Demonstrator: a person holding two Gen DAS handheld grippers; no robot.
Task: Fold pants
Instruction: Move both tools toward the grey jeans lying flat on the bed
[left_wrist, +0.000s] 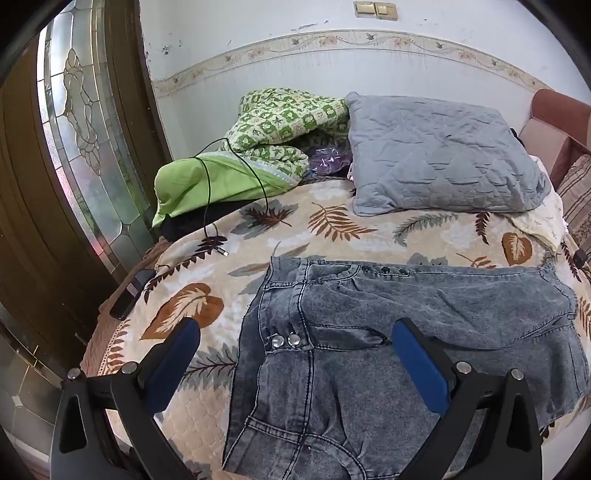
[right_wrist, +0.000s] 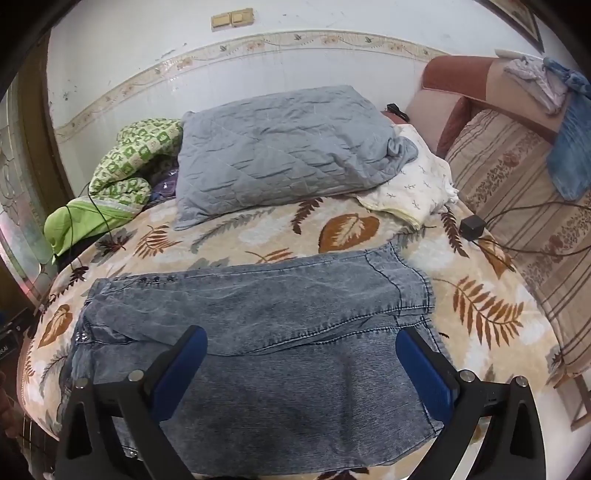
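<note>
Grey acid-wash jeans (left_wrist: 424, 306) lie folded on the leaf-patterned bedspread (left_wrist: 303, 221), waistband with metal buttons (left_wrist: 284, 340) to the left. My left gripper (left_wrist: 295, 336) is open above the waistband end, holding nothing. In the right wrist view the jeans (right_wrist: 280, 306) lie folded over, leg ends to the right. My right gripper (right_wrist: 301, 347) is open above the leg part, holding nothing.
A grey quilted pillow (left_wrist: 439, 155) and a green blanket (left_wrist: 258, 155) lie at the back by the wall. A black cable (left_wrist: 236, 173) with a plug lies left. A black charger (right_wrist: 472, 226) and cables lie right by a striped cushion (right_wrist: 517, 192). The bed edge is left (left_wrist: 122, 314).
</note>
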